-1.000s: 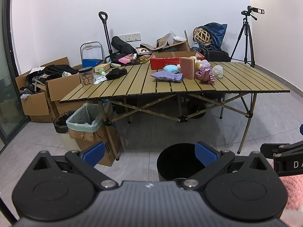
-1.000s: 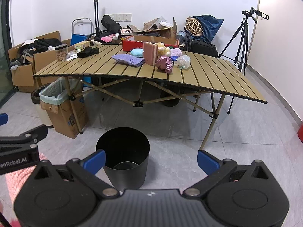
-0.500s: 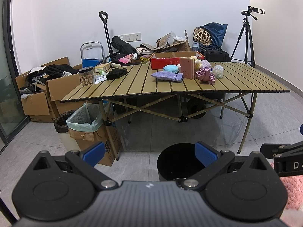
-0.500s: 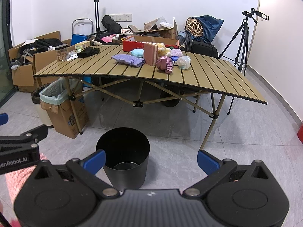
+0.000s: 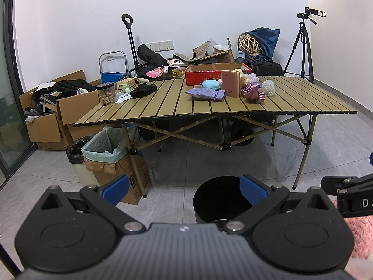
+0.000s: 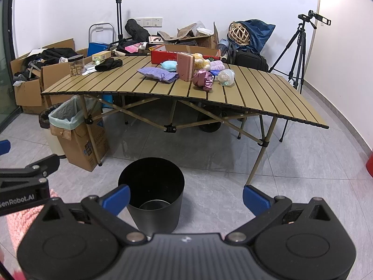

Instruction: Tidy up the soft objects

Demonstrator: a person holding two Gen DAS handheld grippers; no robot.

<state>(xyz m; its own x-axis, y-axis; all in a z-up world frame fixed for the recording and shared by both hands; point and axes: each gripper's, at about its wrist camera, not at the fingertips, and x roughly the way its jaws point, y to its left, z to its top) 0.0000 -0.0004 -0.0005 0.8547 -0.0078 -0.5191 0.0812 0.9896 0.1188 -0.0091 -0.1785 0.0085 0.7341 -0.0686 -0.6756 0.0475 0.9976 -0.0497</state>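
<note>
On the floor, short of the table's (image 6: 268, 93) near edge, sits a black bin (image 6: 153, 198), mouth up, apart from the table legs with bare tile all round it. Left tool (image 5: 184, 190): jaws spread wide, blue pads well apart, nothing between them; the bin rim shows just beyond its right pad. Right tool (image 6: 185, 197): same, wide open and empty; the bin sits behind its left pad.

Soft objects are clustered mid-table, toward the far edge: purple pouch (image 6: 158, 74) lying flat and nearest the front, light blue plush (image 6: 169, 65) behind it, pink sponge block (image 6: 185, 66) standing upright, yellow plush (image 6: 201, 62) behind the block, shiny pink scrunchie bundle (image 6: 203, 80) just right of the block, clear bag with pale contents (image 6: 225, 77) beside that. Red cardboard box (image 6: 184, 54) lies along the far edge behind them.

Table's left end carries a jar (image 6: 76, 65) and a black cloth (image 6: 109, 64). Right half of the slat top is bare out to its corner; front strip is bare along the whole near edge.

Lined cardboard box (image 6: 77, 137) stands at the front-left leg, left of the bin. Tripod (image 6: 297, 53) stands past the far right corner. Pink fluffy rug (image 5: 360, 235) lies on the floor between the two tools.
</note>
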